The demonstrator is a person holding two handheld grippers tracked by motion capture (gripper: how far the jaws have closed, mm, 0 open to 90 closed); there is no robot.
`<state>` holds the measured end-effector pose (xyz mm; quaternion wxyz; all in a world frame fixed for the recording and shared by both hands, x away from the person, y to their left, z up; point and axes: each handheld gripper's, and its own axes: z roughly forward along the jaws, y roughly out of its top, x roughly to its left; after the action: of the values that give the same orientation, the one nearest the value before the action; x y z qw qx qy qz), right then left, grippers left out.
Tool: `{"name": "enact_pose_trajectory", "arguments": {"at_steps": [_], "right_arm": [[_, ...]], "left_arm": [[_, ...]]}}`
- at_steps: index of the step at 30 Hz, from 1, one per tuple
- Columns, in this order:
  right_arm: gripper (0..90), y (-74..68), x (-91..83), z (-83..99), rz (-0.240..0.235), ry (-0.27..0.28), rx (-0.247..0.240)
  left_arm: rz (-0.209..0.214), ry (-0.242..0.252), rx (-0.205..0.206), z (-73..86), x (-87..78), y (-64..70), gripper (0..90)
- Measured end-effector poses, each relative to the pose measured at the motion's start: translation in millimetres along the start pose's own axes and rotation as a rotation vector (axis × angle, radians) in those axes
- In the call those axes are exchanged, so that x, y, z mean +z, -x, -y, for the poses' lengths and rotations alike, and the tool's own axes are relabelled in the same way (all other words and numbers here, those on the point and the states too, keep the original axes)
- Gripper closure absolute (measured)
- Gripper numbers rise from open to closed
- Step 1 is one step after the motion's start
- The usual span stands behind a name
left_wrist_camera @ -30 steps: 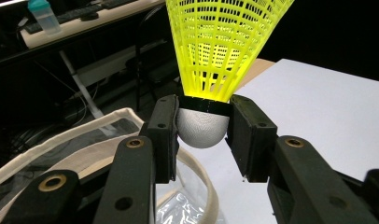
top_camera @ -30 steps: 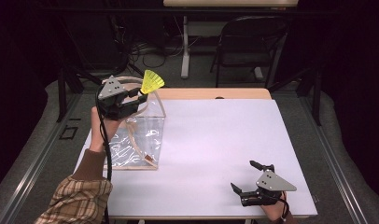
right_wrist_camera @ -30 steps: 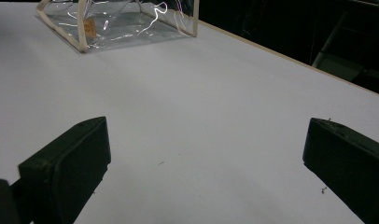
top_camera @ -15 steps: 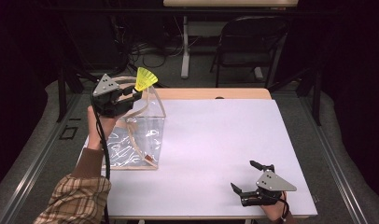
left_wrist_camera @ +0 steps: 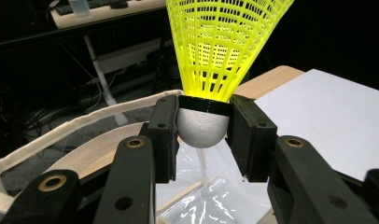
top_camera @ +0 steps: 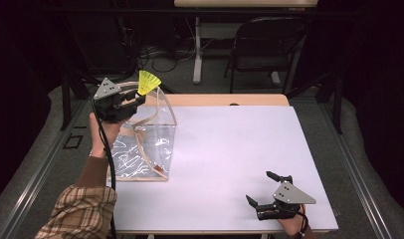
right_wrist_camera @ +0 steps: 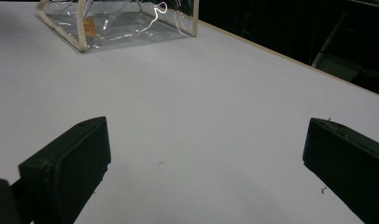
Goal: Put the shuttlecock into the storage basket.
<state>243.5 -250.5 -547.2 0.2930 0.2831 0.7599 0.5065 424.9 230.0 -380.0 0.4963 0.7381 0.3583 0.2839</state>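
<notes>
**Inspector:** High view?
**Assistant:** Left gripper (top_camera: pixel 133 99) holds a yellow shuttlecock (top_camera: pixel 149 82) above the clear bag (top_camera: pixel 145 149) at the worktop's (top_camera: pixel 230 149) left edge. Right gripper (top_camera: pixel 267 194) rests near the front right corner.
**Inspector:** Left gripper view?
**Assistant:** Jaws clamped on the shuttlecock's white cork.
**Inspector:** Right gripper view?
**Assistant:** Jaws wide apart, nothing between.

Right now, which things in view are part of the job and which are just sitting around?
In the job:
- shuttlecock, clamped by its cork in the left hand-held gripper
- clear bag, open just below it

Just around:
- right hand-held gripper, open and resting on the table
- chair behind the table
- cables on the floor
</notes>
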Motion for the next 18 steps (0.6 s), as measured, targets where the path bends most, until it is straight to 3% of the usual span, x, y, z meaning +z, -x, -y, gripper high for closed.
{"name": "enact_pose_trajectory", "arguments": {"at_steps": [18], "right_arm": [[0.3,-0.2,-0.3,-0.1,0.002,-0.001,0.001]], "left_arm": [[-0.03,-0.014,-0.048,7.7,4.5,-14.5,63.7]]}}
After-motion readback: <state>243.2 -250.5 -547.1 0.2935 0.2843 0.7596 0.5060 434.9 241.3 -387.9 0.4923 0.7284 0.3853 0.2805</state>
